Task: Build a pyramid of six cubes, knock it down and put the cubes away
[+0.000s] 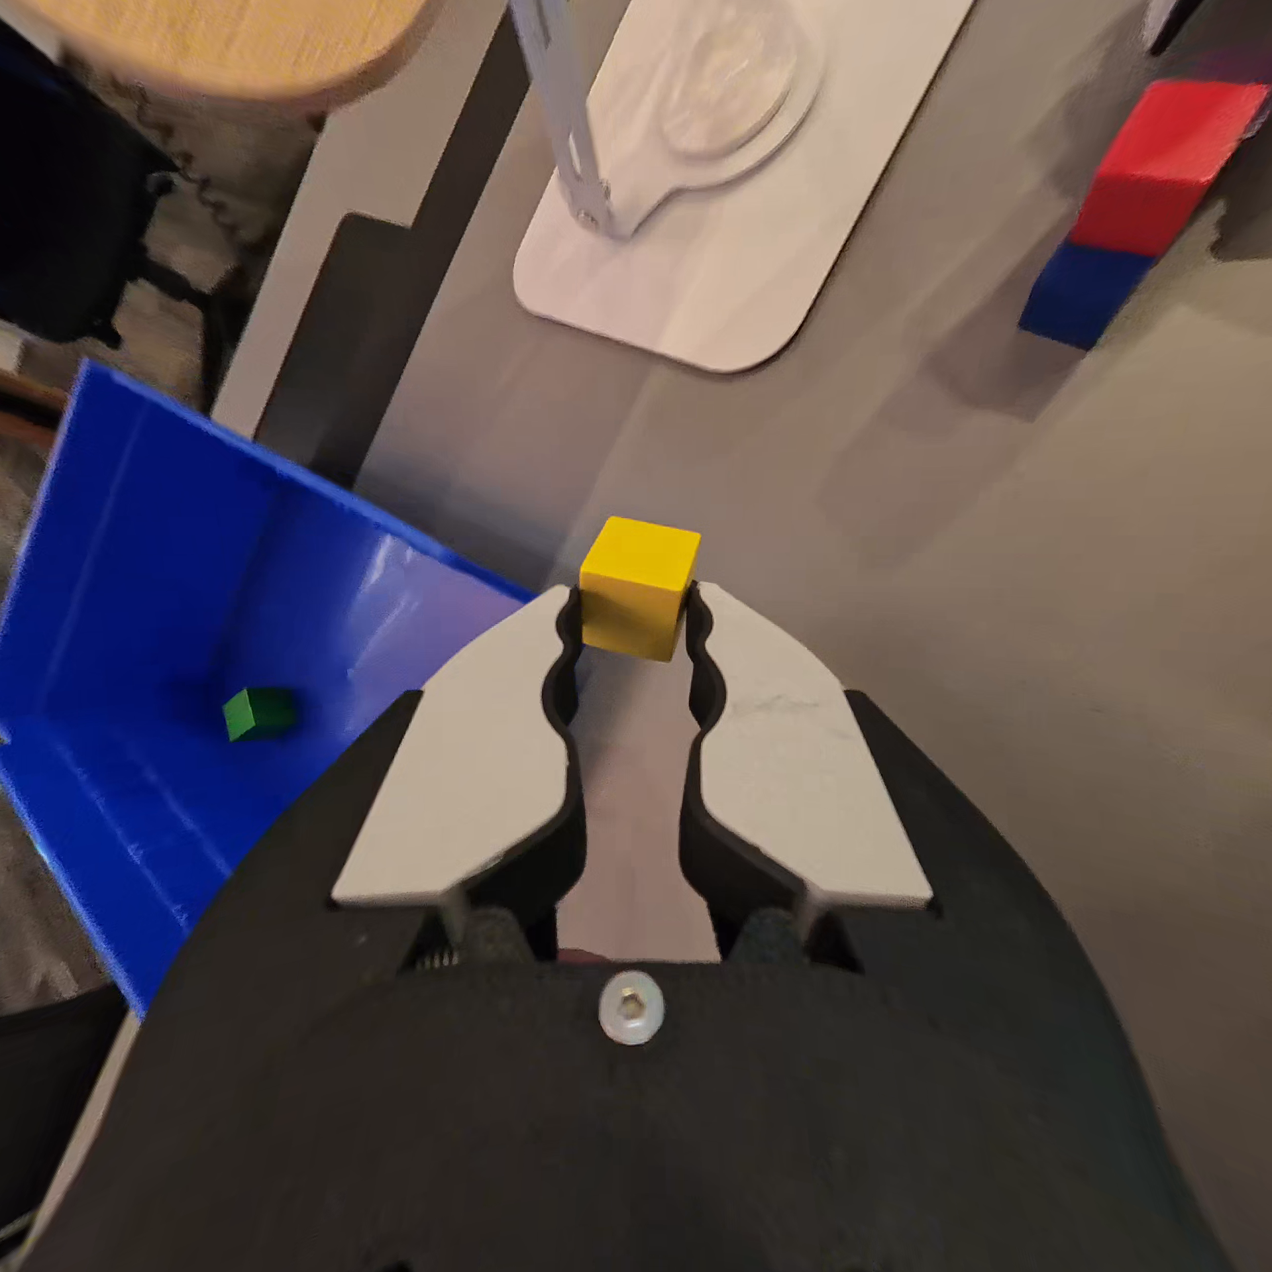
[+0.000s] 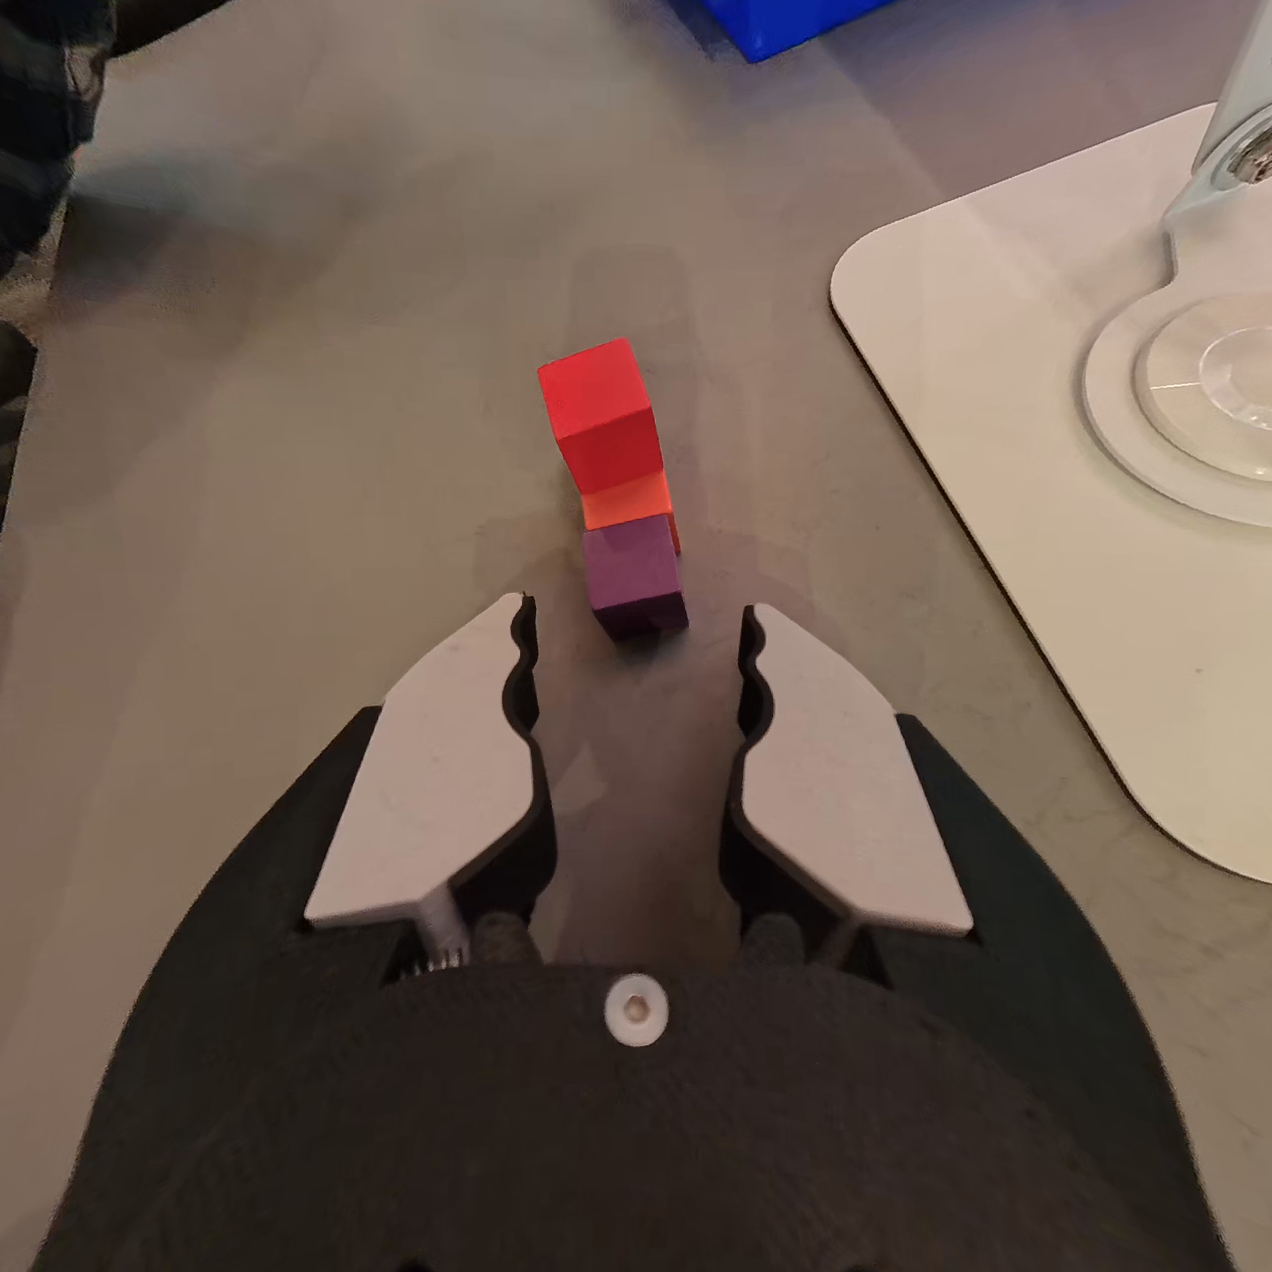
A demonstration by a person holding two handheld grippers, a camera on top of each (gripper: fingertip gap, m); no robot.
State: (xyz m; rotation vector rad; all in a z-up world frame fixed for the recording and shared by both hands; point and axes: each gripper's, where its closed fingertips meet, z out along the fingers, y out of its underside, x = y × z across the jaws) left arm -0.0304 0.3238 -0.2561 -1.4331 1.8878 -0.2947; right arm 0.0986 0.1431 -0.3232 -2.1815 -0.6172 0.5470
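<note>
Left gripper [image 1: 634,612]: clenched on a yellow cube [image 1: 637,588]. Both black pads press the cube's side faces at the very tips of the fingers [image 1: 482,743]. The cube appears clear of the grey table [image 1: 929,619] beneath it.

To the left of the left fingers lies a blue bin [image 1: 138,550] with its open side toward the camera. One green cube [image 1: 258,714] rests inside it, well apart from the fingertips. Ahead and far to the right of these fingers, a red cube [image 1: 1170,165] sits on top of a blue cube [image 1: 1084,292]. A white base plate [image 1: 688,289] lies ahead of the fingertips.

Right gripper [image 2: 637,619]: released, jaws spread wide, nothing between the pads. A purple cube [image 2: 633,581] stands on the table just ahead of the fingertips, between their lines, touching neither pad. Directly beyond it and touching it is an orange cube [image 2: 630,502]; the red cube [image 2: 599,413] sits above and behind that. The blue bin's corner [image 2: 778,24] shows far ahead; the white base plate [image 2: 1032,482] lies to the right of the fingers.
</note>
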